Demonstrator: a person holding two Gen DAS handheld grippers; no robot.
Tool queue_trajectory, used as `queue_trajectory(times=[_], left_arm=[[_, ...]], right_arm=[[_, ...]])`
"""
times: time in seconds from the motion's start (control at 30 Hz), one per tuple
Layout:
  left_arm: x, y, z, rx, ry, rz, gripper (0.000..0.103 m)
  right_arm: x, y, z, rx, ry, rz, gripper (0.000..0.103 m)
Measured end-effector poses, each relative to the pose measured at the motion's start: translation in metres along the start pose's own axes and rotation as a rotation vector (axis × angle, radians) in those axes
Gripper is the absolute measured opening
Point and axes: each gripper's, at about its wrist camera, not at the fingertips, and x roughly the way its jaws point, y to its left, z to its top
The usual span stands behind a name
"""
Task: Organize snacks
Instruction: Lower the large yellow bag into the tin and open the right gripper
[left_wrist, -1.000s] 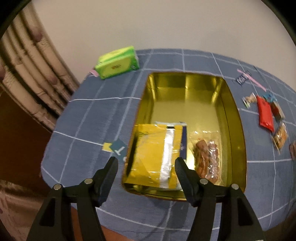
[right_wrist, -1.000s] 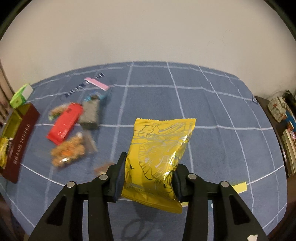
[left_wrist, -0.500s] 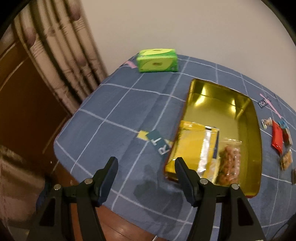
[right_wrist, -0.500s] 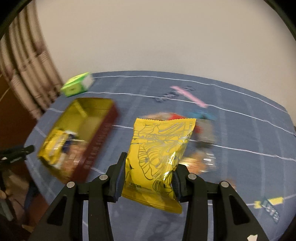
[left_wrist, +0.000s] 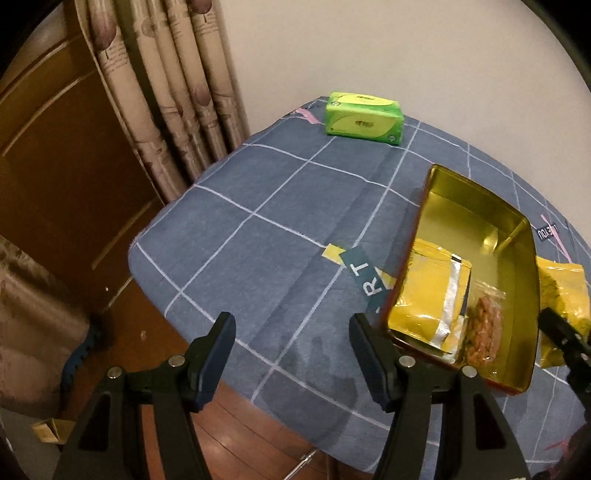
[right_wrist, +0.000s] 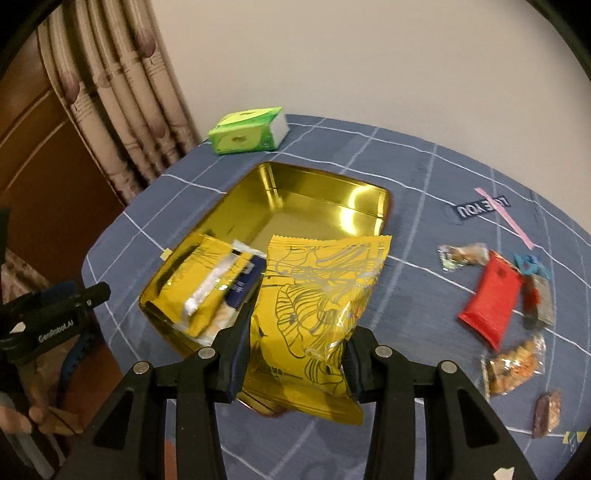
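Worktop (right_wrist: 424, 206), blue checked cloth, is filling most of both views; curtain (left_wrist: 177, 92) is hanging at its 10 o'clock corner.

Gold tin (right_wrist: 314, 199) is sitting open at the middle of the right wrist view, far half bare, near half already carrying a yellow packet (right_wrist: 199, 291) and a clear bag of brown snacks (left_wrist: 484, 332).

Green tissue pack (right_wrist: 247, 129) is lying beyond the tin at 11 o'clock, well apart from it.

Right claw (right_wrist: 295, 354) is clenching a yellow snack bag (right_wrist: 317, 295). A second ago this bag was hanging over bare cloth with the tin far off at 9 o'clock; now it is hovering over the tin's near right corner. Carry looks nearly done; what remains is the lowering and letting go, likely into the bare far half.

Left claw (left_wrist: 291, 343) is standing released, nothing between its fingers. A second ago it was poised over the tin; now it is over cloth at the tin's 9 o'clock, leaving room.

Loose snacks are waiting at 3 o'clock: red packet (right_wrist: 491, 302), small clear bags (right_wrist: 513, 365). Several trips left, I judge.
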Motion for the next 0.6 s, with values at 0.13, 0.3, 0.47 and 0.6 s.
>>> queue_trajectory(times=[0.13, 0.3, 0.47, 0.6], left_arm=[[0.001, -0.001, 0.0, 0.005, 0.007, -0.006, 0.065], [0.001, -0.005, 0.0, 0.025, 0.002, -0.014, 0.065], [0.001, -0.006, 0.0, 0.025, 0.006, -0.021, 0.065], [0.001, -0.006, 0.0, 0.028, 0.006, -0.025, 0.065]], right_arm=[[0.016, 0.01, 0.003, -0.009, 0.02, 0.001, 0.039], [0.034, 0.014, 0.003, -0.003, 0.067, 0.018, 0.039], [0.046, 0.018, 0.003, -0.017, 0.094, 0.018, 0.039], [0.052, 0.019, 0.002, -0.03, 0.104, 0.007, 0.04]])
